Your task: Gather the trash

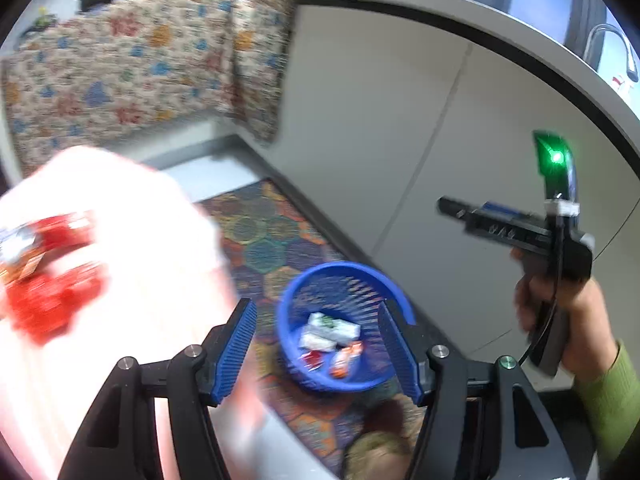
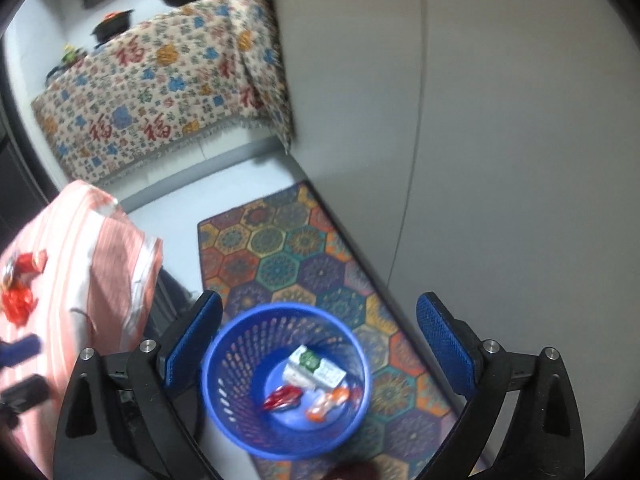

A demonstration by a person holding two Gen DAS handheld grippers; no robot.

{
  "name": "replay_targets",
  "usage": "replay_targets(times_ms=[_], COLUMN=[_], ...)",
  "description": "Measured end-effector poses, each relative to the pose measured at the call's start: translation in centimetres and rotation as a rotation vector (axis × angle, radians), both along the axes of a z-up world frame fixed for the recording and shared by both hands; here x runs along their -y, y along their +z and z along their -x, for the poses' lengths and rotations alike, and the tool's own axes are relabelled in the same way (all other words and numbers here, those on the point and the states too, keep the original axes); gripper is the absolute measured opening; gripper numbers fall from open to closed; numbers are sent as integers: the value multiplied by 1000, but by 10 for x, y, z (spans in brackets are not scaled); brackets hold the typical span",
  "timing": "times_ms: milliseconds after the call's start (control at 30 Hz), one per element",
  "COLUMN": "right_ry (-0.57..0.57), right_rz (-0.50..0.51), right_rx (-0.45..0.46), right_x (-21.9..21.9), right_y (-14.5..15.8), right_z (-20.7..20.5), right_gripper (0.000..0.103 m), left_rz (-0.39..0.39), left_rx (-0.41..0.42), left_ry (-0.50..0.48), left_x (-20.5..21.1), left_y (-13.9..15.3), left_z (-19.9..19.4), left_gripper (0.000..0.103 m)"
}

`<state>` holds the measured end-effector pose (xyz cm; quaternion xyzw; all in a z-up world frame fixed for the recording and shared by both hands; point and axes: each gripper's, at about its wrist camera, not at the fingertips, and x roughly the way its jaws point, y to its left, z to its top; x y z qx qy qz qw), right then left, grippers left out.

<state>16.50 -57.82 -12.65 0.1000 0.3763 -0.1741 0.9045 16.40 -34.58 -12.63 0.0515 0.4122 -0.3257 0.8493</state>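
Below, on the patterned rug (image 2: 280, 256) beside the grey cabinet front (image 2: 500, 160), a blue perforated basket (image 2: 232, 364) is set upright, presumably so that rubbish can be dropped into it from above. A white and green carton (image 2: 316, 368), a red wrapper (image 2: 282, 398) and an orange wrapper (image 2: 330, 402) are seen lying on its bottom. The right hand-held gripper (image 2: 320, 348) is held above the basket, pointed steeply down at it, with its jaws spread very wide and nothing between them; this posture is judged to fit a drop just made into the basket. The left hand-held gripper (image 1: 320, 348) is likewise angled down, its jaws partly open and empty, with the basket framed between them. More rubbish, red crumpled wrappers (image 2: 18, 300), is left on the pink striped cloth covering the table (image 2: 104, 248), near its left edge. These wrappers are judged to be the pieces not yet collected, and a reach back over the table would be called for.
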Motion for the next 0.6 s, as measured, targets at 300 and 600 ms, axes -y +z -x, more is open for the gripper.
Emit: replay_targets(times_ms=[300,600], right_ry=[264,685], right_rz=[53,21], right_rx=[91,-8], right_x=[-137,-341], right_y=[23,-10], right_z=[-18,-29], right_gripper=[99,99], left_rz=[-97,-199], left_rx=[-15,-31], left_ry=[306,541], left_x=[-166,-288], left_y=[-12,-32], left_z=[6,2], left_gripper=[65,65])
